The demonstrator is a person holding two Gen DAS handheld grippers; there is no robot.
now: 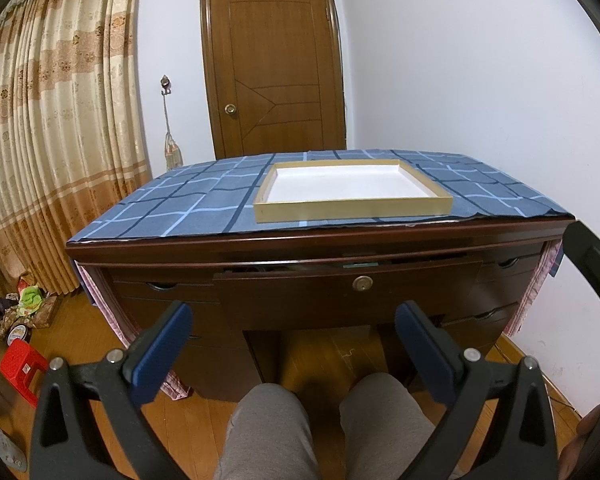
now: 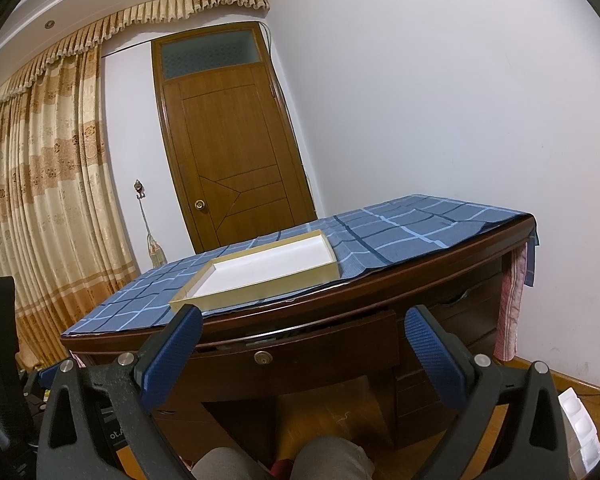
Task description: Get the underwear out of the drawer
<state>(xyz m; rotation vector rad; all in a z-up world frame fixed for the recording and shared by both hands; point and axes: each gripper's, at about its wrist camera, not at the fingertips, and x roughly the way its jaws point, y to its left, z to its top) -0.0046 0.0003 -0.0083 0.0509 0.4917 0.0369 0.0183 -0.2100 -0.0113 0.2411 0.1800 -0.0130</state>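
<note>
Dark, polished wood makes up the table, and its middle drawer already stands slightly ajar, a thin gap showing along its top edge. At nine o'clock a pleated curtain in cream and orange hangs to the floor, with a red plastic stool low beside it. The left tongs are spread wide and hold nothing; their blue ribbed pads frame the drawer front, which lies at twelve o'clock from them, a little above and apart. A brass-coloured lock sits in the middle of that front. The drawer's long axis runs side to side, square across the person's grey-trousered knees. On the checked blue cloth rests a shallow tray, pale wood rim and white floor, bare inside. Further right, the right tongs are likewise wide apart and hold nothing, with the lock at twelve o'clock between their pads and the drawer face looking closer here. I judge the right one the nearer. No underwear can be seen; presumably it lies inside the drawer, hidden in the dark gap. The drawer needs pulling out towards six o'clock before anything can be lifted.
</note>
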